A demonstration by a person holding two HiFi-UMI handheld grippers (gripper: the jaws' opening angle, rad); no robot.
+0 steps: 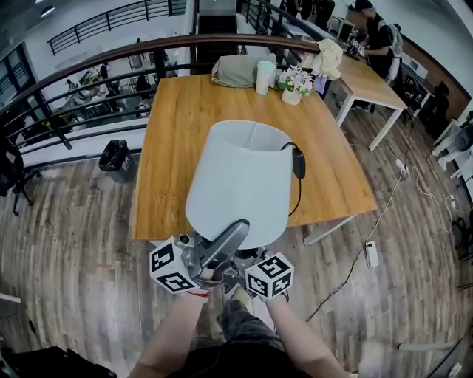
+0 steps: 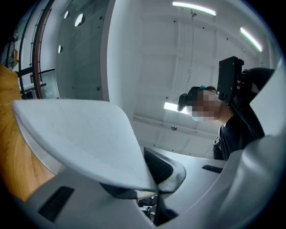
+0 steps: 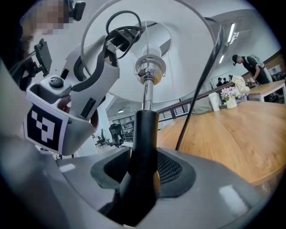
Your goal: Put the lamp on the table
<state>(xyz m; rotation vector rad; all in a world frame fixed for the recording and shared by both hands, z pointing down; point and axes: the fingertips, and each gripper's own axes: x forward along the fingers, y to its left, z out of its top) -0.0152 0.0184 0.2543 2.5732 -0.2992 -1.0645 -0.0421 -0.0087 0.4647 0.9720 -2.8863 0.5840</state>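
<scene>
Between the right gripper's [image 3: 144, 172] fingers [image 3: 174, 171], the lamp's [image 1: 240, 184] black stem [image 3: 144, 134] is pinched; the left gripper's [image 2: 154, 181] fingers [image 2: 164, 167] clamp its white shade [image 2: 80, 134], counter [image 1: 177, 133] just beyond.

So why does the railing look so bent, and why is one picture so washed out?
Head view: a wide-angle lens bows the railing and the table edges. Left gripper view: the lamp shade sits so near that it is soft, and ceiling strips glare white. Right gripper view: the lamp stem is sharp, the corners black.
</scene>
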